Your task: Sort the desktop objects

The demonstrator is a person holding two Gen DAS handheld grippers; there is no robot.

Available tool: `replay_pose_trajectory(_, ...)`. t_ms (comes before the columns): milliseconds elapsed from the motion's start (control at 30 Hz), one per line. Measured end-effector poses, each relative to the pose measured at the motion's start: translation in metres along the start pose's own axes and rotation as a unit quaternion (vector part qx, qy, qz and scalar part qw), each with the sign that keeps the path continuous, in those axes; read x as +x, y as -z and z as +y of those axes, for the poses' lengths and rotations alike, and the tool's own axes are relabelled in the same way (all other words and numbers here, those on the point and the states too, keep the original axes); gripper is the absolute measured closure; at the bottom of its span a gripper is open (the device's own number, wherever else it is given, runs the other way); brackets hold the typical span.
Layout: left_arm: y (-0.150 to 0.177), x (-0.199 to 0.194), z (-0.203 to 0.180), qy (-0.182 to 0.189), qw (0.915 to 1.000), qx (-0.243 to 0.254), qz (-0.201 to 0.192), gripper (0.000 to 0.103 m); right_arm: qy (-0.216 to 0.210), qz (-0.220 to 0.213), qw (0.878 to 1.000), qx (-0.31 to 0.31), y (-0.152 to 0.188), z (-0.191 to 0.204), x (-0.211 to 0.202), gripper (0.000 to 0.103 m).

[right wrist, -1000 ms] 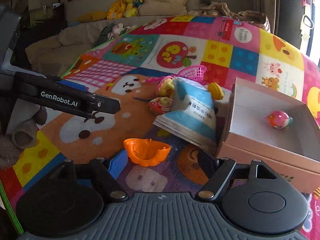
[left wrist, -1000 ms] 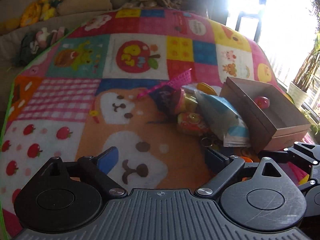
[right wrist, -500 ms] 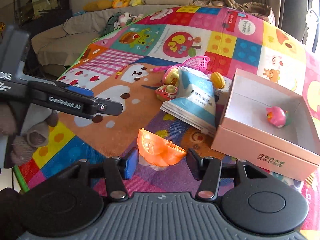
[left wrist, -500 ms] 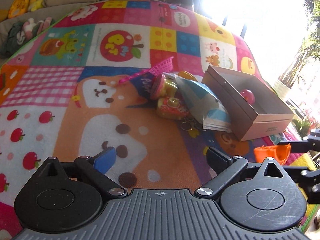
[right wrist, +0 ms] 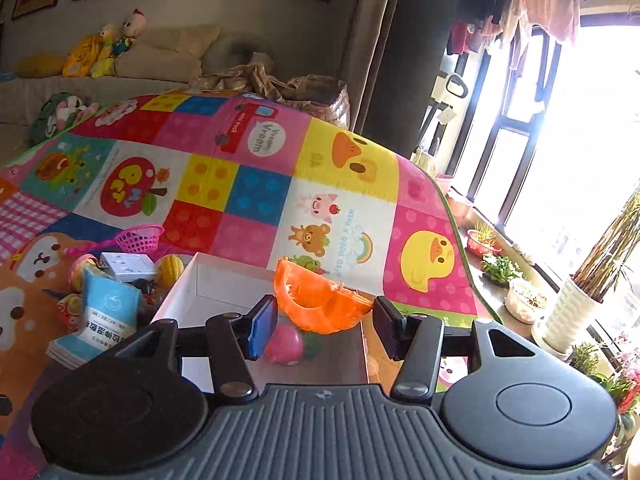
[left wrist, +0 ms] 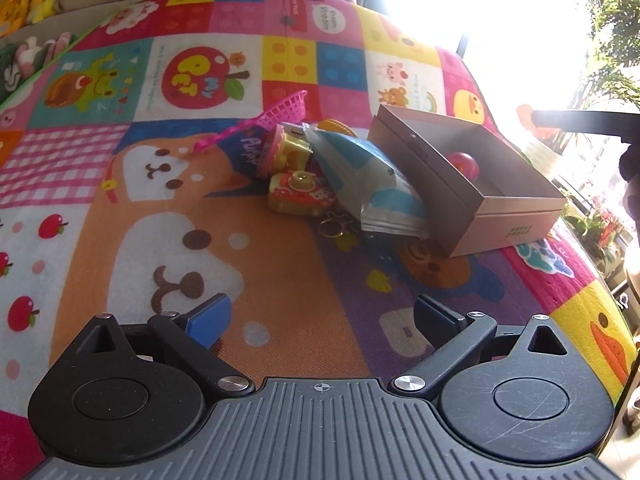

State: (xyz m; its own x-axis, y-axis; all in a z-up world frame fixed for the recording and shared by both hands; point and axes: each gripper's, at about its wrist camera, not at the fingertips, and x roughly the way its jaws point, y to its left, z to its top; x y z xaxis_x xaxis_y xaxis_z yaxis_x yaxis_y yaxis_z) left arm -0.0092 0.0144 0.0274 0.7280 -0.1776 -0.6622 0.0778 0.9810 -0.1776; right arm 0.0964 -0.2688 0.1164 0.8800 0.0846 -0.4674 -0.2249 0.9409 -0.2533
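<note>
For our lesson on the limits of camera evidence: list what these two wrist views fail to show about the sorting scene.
- Left wrist view: glare washes out the window side, so the right gripper and its load cannot be made out there.
- Right wrist view: the gripper's left finger covers part of the pink toy in the box.
- Right wrist view: whether the fingers actually press the orange piece.
- Both views: the pile behind the blue packet.

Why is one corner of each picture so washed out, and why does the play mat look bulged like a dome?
Left wrist view: sunlight through the window blows out the upper right, leaving the box backlit. Right wrist view: the same window glares white at right. In both, the fisheye lens bends the flat play mat into a curve.
</note>
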Motion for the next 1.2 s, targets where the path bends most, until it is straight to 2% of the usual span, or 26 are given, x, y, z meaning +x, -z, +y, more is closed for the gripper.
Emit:
replay_pose_trajectory(67, -0.002, 0.003, 0.001, -0.004, 1.0, -0.002, -0.001, 0.002, -0.001, 0.02, 1.0, 0.006, 0.004, 0.001, 0.021, 0.039)
replay_pose_trajectory(133, -0.007, 0.008, 0.0, 0.001, 1.0, -0.002, -0.003, 0.002, -0.006, 0.032, 0.999, 0.018, 0.011, 0.005, 0.031, 0.038)
replay_pose_trajectory(267, -0.027, 0.031, -0.012, 0.04, 0.9991, -0.011, -0.01, 0.003, -0.028, 0.022, 0.998, 0.042, 0.024, 0.011, 0.018, 0.025)
replay_pose_trajectory(333, -0.039, 0.046, -0.019, 0.051, 0.9986, -0.015, -0.007, 0.006, -0.034, 0.013, 0.998, 0.044, 0.029, 0.013, 0.007, 0.021)
replay_pose_trajectory(400, -0.05, 0.064, -0.025, 0.062, 0.9978, -0.022, 0.002, 0.019, -0.04, 0.004, 0.998, 0.042, 0.035, 0.014, -0.005, 0.02)
replay_pose_trajectory(533, -0.061, 0.089, -0.032, 0.069, 0.9971, -0.031, 0.012, 0.029, -0.039, -0.007, 0.998, 0.038, 0.043, 0.013, -0.023, 0.018)
replay_pose_trajectory(600, -0.061, 0.091, -0.031, 0.055, 0.9979, -0.031, 0.012, 0.046, -0.037, -0.006, 0.998, 0.041, 0.047, 0.013, -0.026, 0.017)
replay_pose_trajectory(633, -0.061, 0.088, -0.028, 0.061, 0.9976, -0.031, 0.011, 0.048, -0.038, -0.005, 0.998, 0.042, 0.048, 0.014, -0.027, 0.016)
replay_pose_trajectory(700, -0.056, 0.077, -0.02, 0.075, 0.9967, -0.033, 0.004, 0.063, -0.04, -0.003, 0.998, 0.041, 0.05, 0.018, -0.027, 0.016)
replay_pose_trajectory(733, -0.053, 0.069, -0.016, 0.077, 0.9966, -0.032, 0.0, 0.066, -0.042, -0.004, 0.998, 0.039, 0.051, 0.021, -0.028, 0.016)
replay_pose_trajectory(767, -0.048, 0.06, -0.012, 0.074, 0.9969, -0.028, -0.005, 0.075, -0.046, -0.006, 0.998, 0.036, 0.05, 0.025, -0.028, 0.016)
replay_pose_trajectory(800, -0.043, 0.051, -0.007, 0.068, 0.9973, -0.023, -0.009, 0.079, -0.052, -0.008, 0.998, 0.03, 0.05, 0.03, -0.028, 0.016)
replay_pose_trajectory(833, -0.038, 0.042, -0.002, 0.059, 0.9979, -0.02, -0.014, 0.079, -0.058, -0.01, 0.998, 0.025, 0.049, 0.036, -0.028, 0.016)
replay_pose_trajectory(933, -0.024, 0.02, 0.02, 0.017, 0.9994, -0.02, -0.023, 0.079, -0.085, -0.022, 0.996, 0.007, 0.042, 0.057, -0.026, 0.016)
replay_pose_trajectory(967, -0.02, 0.014, 0.028, 0.005, 0.9994, -0.024, -0.026, 0.075, -0.092, -0.028, 0.995, 0.0, 0.04, 0.065, -0.026, 0.016)
replay_pose_trajectory(1033, -0.015, 0.004, 0.04, -0.01, 0.999, -0.035, -0.026, 0.05, -0.114, -0.033, 0.993, -0.018, 0.033, 0.086, -0.022, 0.016)
replay_pose_trajectory(1067, -0.012, 0.0, 0.045, -0.017, 0.9987, -0.04, -0.028, 0.026, -0.13, -0.033, 0.991, -0.027, 0.029, 0.099, -0.02, 0.016)
replay_pose_trajectory(1100, -0.009, -0.002, 0.047, -0.025, 0.9984, -0.042, -0.03, 0.012, -0.143, -0.03, 0.989, -0.034, 0.026, 0.109, -0.016, 0.016)
replay_pose_trajectory(1200, -0.001, -0.001, 0.047, -0.051, 0.9979, -0.031, -0.025, 0.005, -0.161, -0.014, 0.985, -0.058, 0.013, 0.149, 0.003, 0.024)
